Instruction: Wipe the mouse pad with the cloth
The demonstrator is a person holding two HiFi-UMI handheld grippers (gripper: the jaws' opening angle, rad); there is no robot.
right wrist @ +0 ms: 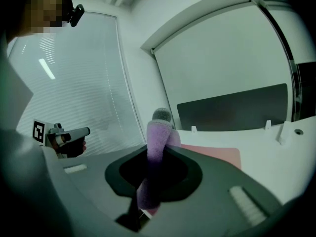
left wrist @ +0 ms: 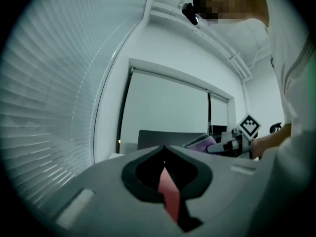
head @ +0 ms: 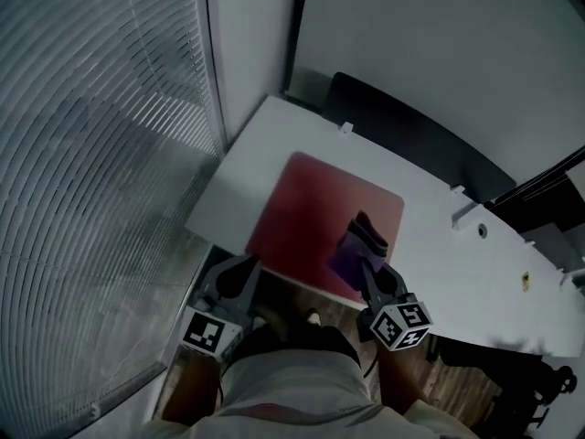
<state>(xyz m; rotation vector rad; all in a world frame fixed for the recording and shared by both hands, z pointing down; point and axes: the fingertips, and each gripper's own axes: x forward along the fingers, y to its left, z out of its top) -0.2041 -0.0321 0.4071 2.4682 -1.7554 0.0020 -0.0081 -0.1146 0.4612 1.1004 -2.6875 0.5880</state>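
A white counter (head: 439,236) is sitting between window blinds (head: 91,154) on the left and a dark panel (head: 411,131) along its far edge, with bare room lying to the right. The red mouse pad (head: 302,213) is lying at the near edge. The left tool (head: 250,267) is pinching its near left corner. The right tool (head: 364,267) is clamping the purple cloth (head: 347,254) over the pad's near right part.

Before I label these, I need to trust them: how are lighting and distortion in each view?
Head view: dim, mouse pad and cloth dark but readable; left gripper view: fisheye curves the blinds, black corners; right gripper view: same bending, cloth slightly soft.
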